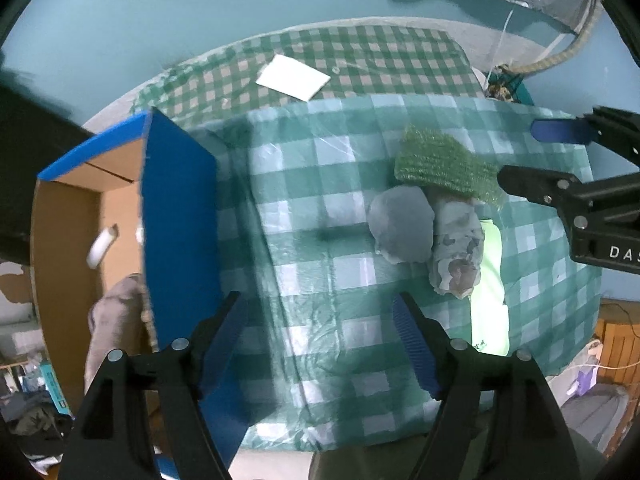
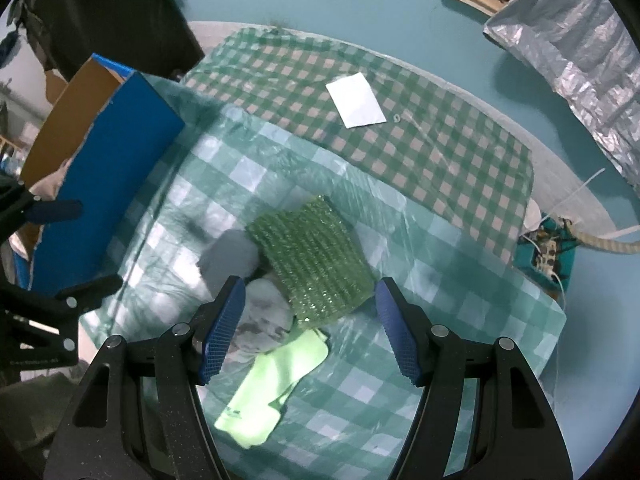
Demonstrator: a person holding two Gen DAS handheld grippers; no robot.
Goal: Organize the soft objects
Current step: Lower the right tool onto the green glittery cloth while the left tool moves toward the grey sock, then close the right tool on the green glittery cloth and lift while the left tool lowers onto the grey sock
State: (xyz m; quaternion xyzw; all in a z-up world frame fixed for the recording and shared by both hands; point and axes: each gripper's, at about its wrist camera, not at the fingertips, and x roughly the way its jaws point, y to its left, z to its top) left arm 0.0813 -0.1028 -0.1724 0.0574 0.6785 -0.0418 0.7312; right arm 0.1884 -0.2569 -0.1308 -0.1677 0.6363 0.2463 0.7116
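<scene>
A pile of soft items lies on the green checked table cover: a green knitted cloth, a grey cloth ball, a patterned white cloth roll and a bright light-green cloth. My left gripper is open and empty, above the table left of the pile. My right gripper is open, hovering just above the pile, with the knitted cloth between its fingers; it also shows in the left wrist view.
A blue cardboard box stands open at the table's left edge, with a grey cloth inside. A white card lies on the far checked cloth. A silver foil sheet hangs at the right.
</scene>
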